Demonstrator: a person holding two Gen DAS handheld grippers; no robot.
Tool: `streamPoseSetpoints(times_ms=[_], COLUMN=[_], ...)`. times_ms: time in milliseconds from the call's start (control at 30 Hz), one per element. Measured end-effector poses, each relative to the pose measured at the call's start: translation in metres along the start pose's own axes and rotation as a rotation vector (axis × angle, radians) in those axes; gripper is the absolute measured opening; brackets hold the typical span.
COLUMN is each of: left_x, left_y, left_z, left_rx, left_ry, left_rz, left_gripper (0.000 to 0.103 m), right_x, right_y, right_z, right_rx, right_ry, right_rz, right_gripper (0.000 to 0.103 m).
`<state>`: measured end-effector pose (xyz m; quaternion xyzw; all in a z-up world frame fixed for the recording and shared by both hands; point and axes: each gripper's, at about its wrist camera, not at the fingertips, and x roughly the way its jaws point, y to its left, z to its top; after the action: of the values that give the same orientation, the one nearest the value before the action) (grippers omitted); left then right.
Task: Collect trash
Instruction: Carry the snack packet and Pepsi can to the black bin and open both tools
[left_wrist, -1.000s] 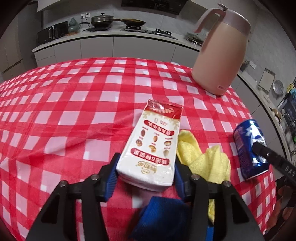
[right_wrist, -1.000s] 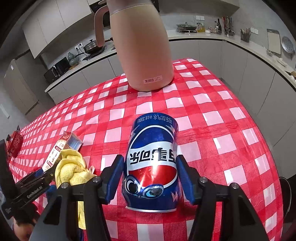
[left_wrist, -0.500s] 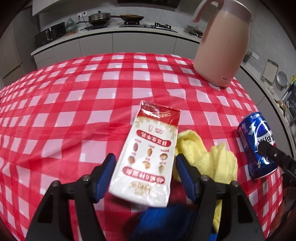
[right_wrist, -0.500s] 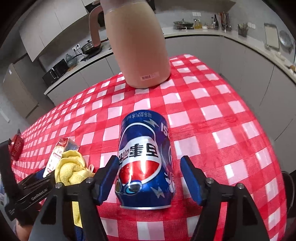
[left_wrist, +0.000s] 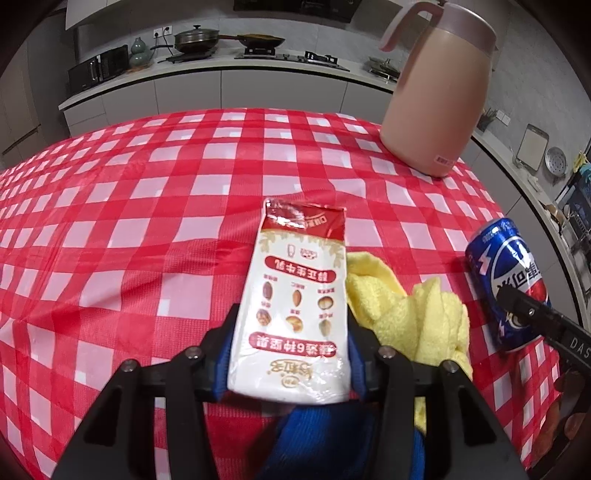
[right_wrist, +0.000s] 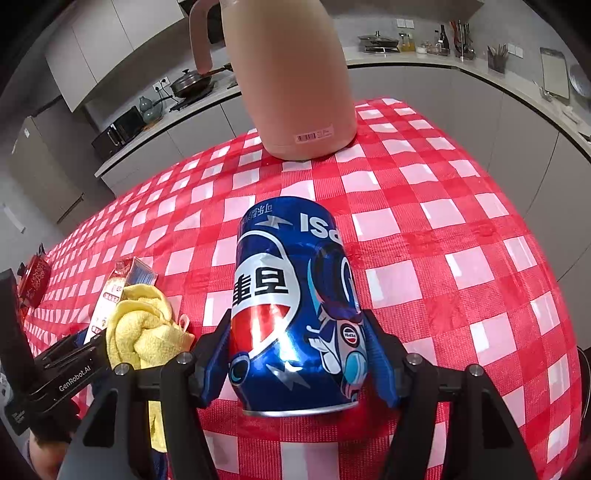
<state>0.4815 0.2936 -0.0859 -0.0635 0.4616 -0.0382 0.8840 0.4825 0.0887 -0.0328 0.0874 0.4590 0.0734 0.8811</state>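
Left wrist: left gripper (left_wrist: 291, 354) just closed, pads clamping snack packet (left_wrist: 295, 302) over checked tablecloth (left_wrist: 147, 221).
Right wrist: right gripper (right_wrist: 295, 363) just closed, pinching cola can (right_wrist: 291, 295).
Both trash items gripped; disposal likely remained, no bin visible.

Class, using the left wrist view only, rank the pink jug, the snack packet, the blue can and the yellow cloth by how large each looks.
1. pink jug
2. snack packet, which lies nearest the camera, so its apparent size is inflated
3. yellow cloth and blue can: they look about alike, and the cloth is partly hidden, so no ranking between them
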Motion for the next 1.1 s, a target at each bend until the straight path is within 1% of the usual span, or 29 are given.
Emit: streamPoseSetpoints(times_ms=[133, 300, 433, 533, 800, 933, 1033, 1100], left_x=[-0.012, -0.039, -0.064, -0.079, -0.114, -0.120, -0.121, -0.119], left_y=[0.001, -0.003, -0.014, -0.029, -0.081, -0.104, -0.123, -0.138], left_z=[-0.002, -0.009, -0.016, -0.024, -0.068, -0.086, -0.094, -0.098], left_rx=[-0.002, 0.000, 0.008, 0.016, 0.010, 0.019, 0.053, 0.091], left_ry=[-0.022, -0.064, -0.101, -0.124, -0.156, -0.142, -0.126, -0.118], left_rz=[0.005, 0.013, 0.011, 0.012, -0.001, -0.034, -0.067, -0.101], left_gripper=[0.051, 0.051, 0.051, 0.051, 0.051, 0.051, 0.051, 0.051], right_x=[-0.014, -0.037, -0.056, -0.077, -0.120, -0.141, -0.155, -0.166], right_y=[0.001, 0.001, -0.004, -0.012, -0.050, -0.074, -0.088, -0.099], right_z=[-0.002, -0.011, -0.019, -0.031, -0.067, -0.083, -0.091, -0.096], right_rx=[-0.008, -0.013, -0.018, -0.026, -0.037, -0.031, -0.011, 0.015], right_ry=[-0.031, -0.061, -0.081, -0.103, -0.113, -0.115, -0.132, -0.149], right_rz=[0.003, 0.020, 0.034, 0.051, 0.095, 0.091, 0.076, 0.058], right_gripper=[0.066, 0.066, 0.066, 0.066, 0.066, 0.066, 0.066, 0.066])
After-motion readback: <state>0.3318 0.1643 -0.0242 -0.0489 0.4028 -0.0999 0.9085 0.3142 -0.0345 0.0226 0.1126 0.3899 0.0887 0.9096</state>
